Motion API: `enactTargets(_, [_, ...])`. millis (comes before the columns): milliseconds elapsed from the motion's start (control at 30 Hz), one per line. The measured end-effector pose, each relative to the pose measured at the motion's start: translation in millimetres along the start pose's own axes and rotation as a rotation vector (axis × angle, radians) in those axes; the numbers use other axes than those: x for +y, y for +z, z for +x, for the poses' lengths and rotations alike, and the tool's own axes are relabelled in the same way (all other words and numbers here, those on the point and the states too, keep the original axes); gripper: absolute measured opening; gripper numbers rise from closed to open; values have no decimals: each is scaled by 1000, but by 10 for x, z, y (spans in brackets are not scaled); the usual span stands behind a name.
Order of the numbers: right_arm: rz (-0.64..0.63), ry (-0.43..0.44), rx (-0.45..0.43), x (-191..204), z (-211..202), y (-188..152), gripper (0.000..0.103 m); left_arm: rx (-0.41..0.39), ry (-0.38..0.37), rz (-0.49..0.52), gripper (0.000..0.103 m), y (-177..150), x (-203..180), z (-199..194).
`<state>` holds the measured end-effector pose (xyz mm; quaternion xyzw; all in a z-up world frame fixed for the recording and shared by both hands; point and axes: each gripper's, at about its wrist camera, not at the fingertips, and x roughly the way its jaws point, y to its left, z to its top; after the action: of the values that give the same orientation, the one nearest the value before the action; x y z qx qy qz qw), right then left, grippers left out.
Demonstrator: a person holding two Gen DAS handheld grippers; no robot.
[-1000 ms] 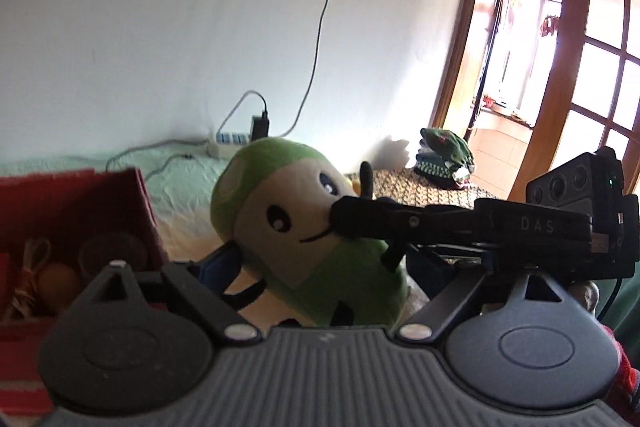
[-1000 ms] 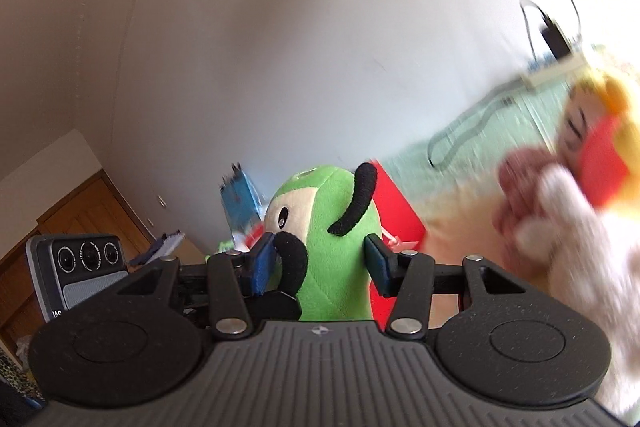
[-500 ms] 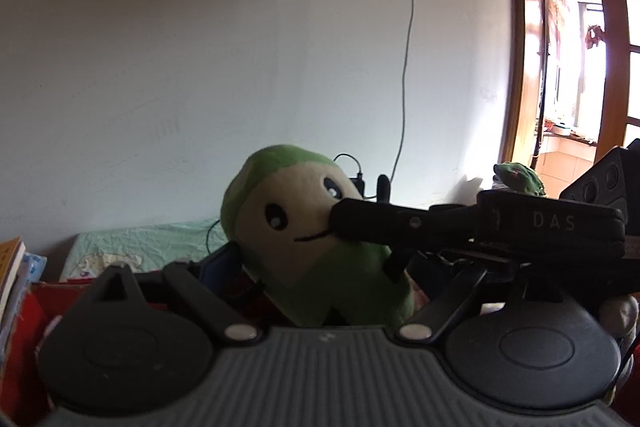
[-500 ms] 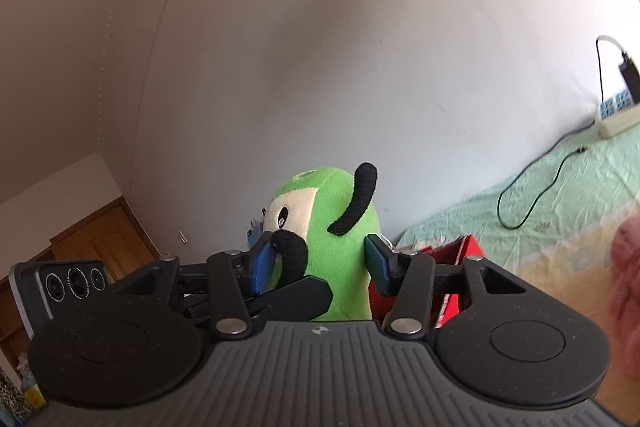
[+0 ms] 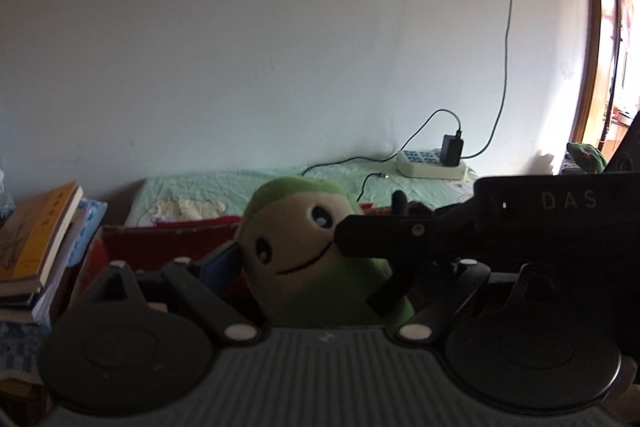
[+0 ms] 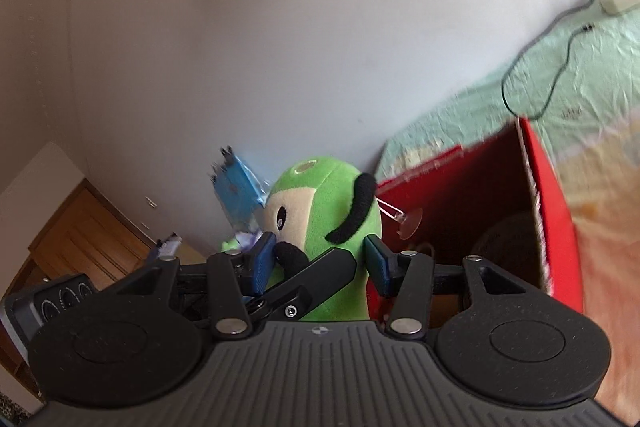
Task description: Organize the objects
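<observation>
A green plush toy (image 6: 328, 223) with a cream face and black arms is held in the air between both grippers, just above the near-left corner of an open red box (image 6: 544, 211). The right gripper (image 6: 318, 259) has its two blue pads against the sides of the toy's body; its jaws have just been closing a little and stand at a middle width, squeezing the toy. The left gripper (image 5: 320, 267) has the toy between its fingers too. Its jaws stand wide and have just been opening a little. One blue pad (image 5: 222, 261) shows beside the toy's head; the other is hidden behind the right gripper's black finger, so I cannot tell if the left one really presses on the toy.

The red box stands on a bed with a pale green sheet (image 5: 248, 183). A white power strip (image 5: 430, 163) with a black charger lies at the far edge of the bed, against the wall. A stack of books (image 5: 36, 239) is beyond the left edge of the box.
</observation>
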<state>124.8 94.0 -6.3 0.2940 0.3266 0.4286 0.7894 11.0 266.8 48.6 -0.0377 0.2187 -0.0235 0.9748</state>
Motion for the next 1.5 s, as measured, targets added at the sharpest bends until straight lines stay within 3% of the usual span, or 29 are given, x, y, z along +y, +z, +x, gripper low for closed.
enactTargets(67, [42,-27,9,-16,95,-39,48,36,-2,-18,87,-8,64,23])
enactTargets(367, [104,-31,-3,-38,309,-74,47,40,103,-4,91,-5,167,-9])
enactTargets(467, [114,-36,0,-43,323,-82,48,47,101,-14,92,-2,205,-18])
enactTargets(633, [47,-75,-35,-26,227,-16,48,35,130,-15,93,10,197,-27])
enactTargets(867, [-33,-124,-77,-73,5,-12,46,-33,81,-148,93,36,420,-187])
enactTargets(967, [-95,-138,-74,-52,4,-56,38,-48,81,-184,93,33,469,-219])
enactTargets(1233, [-318,-250,21,111,237,-174,38,-17,218,-149,92,24,334,-92])
enactTargets(1500, [-253,-175,159,85,478,-203,39,-14,292,-134,93,41,287,-76])
